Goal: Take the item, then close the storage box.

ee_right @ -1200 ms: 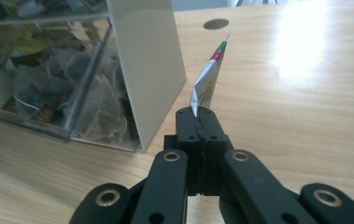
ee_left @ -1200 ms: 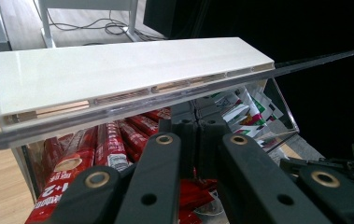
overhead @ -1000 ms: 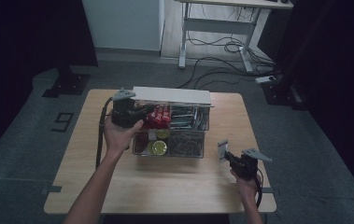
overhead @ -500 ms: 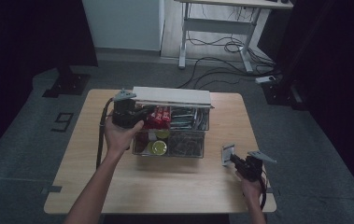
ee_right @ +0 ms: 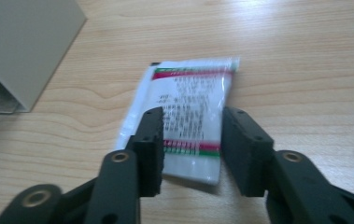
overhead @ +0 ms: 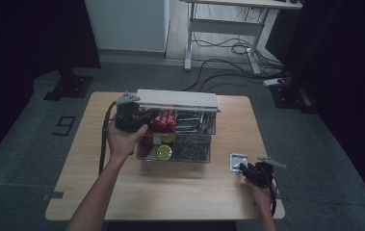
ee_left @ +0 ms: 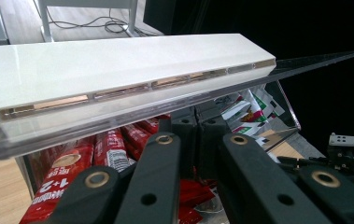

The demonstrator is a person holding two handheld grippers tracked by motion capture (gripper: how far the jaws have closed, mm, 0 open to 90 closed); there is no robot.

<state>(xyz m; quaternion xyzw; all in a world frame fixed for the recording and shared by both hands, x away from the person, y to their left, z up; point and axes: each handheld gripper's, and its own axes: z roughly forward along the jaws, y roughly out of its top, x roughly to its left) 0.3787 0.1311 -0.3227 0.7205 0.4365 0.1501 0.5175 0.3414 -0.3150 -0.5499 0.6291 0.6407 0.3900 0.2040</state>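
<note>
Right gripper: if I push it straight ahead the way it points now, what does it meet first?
Most likely the white sachet lying flat on the table. The right gripper is open, its jaws either side of the sachet's near end. How far above the sachet they sit is unclear.

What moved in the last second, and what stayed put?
The right claw slid across the table toward the person and now sits just behind the white packet, jaws open around it. The left claw stayed at the clear box, holding its lid up.
</note>
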